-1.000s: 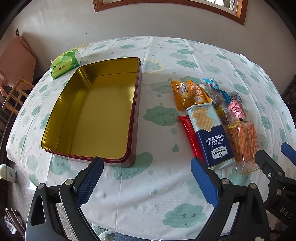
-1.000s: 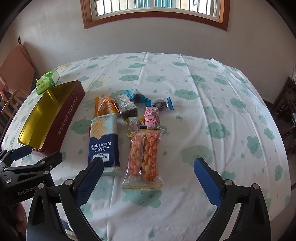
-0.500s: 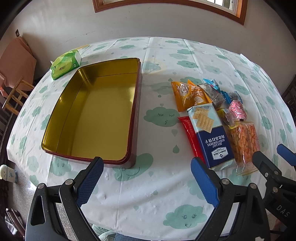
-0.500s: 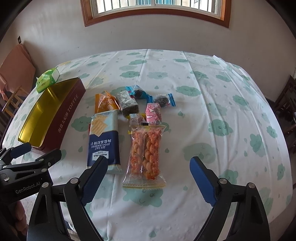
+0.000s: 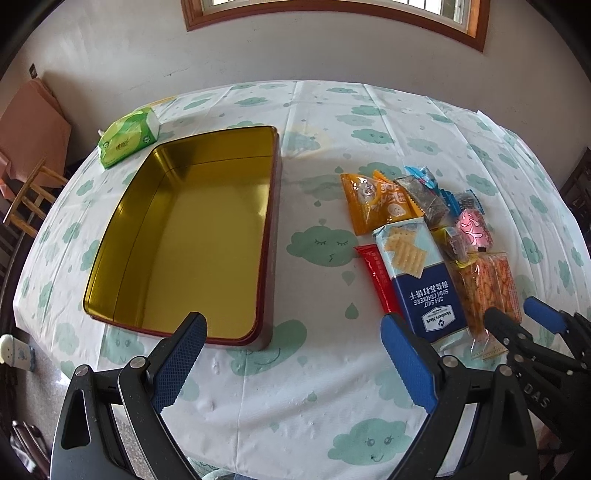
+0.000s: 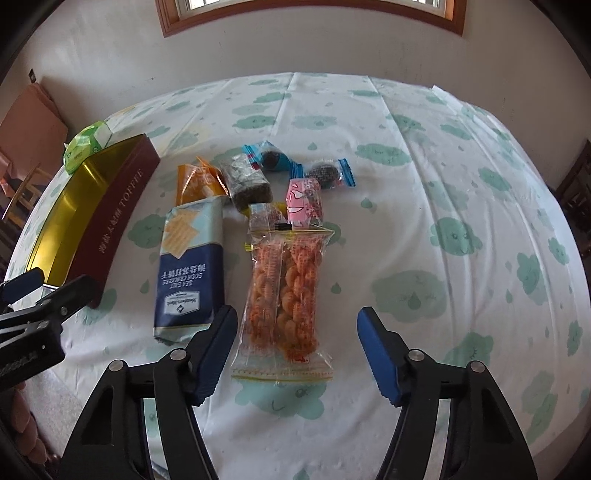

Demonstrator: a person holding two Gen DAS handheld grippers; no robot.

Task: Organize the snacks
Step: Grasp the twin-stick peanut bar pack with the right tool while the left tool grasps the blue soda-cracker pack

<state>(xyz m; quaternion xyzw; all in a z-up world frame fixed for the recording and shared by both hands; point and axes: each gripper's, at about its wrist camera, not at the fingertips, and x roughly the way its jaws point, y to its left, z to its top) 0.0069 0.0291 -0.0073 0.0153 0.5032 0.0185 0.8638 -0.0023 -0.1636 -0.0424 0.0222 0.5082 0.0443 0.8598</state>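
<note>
Home dining room. Round counter (image 5: 295,387) under a cloud-print tablecloth (image 6: 443,229), wood-framed window (image 5: 332,14) at 12 o'clock in a plain whitewashed wall (image 6: 295,51). Wooden chair (image 5: 29,199) at 9 o'clock, dark chair (image 6: 576,192) at 3 o'clock. Tissue pack (image 5: 127,136), toffee tin (image 5: 192,236) and loose snack packets (image 6: 280,288) on top: domestic clutter.

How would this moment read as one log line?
left gripper: open, empty | right gripper: open, over twist-snack bag | tin: empty
</note>
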